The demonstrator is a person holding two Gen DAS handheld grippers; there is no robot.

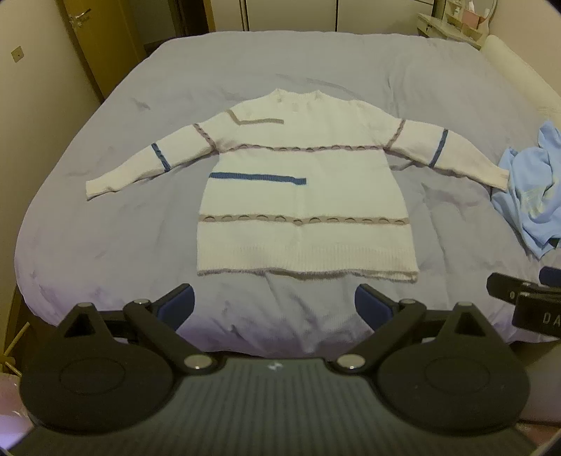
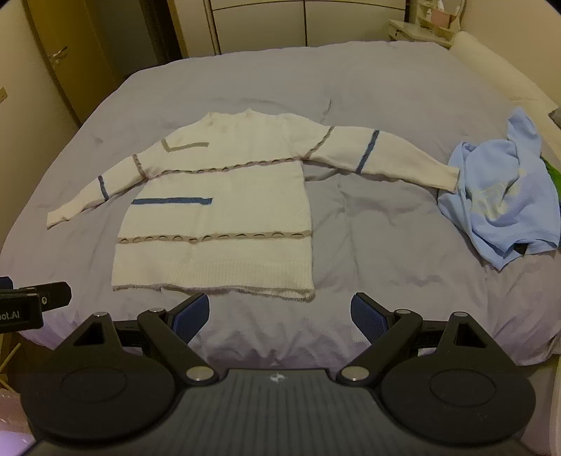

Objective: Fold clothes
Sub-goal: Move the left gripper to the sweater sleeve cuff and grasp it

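Sweater (image 1: pixel 305 196) flat on bed (image 1: pixel 105 228), front up, collar at far end, hem nearest the cameras, both sleeves spread out to the sides. White knit, grey bands across chest and lower body, short blue bar mid-body, blue stripe on each sleeve. Left tool (image 1: pixel 274 303) released, jaws wide apart, hovering over bare duvet just short of the hem, not touching cloth. Right tool (image 2: pixel 280 312) also released, jaws wide, hovering near the hem's right corner, nothing gripped. Each tool's body shows at the edge of the other's view. Light blue garment (image 2: pixel 501 203) crumpled at bed's right side, touching the cuff of the sweater's right-hand sleeve. Something green just behind it, too little showing to identify. Door (image 1: pixel 98 42) at far left, shelf (image 1: pixel 452 24) far right.
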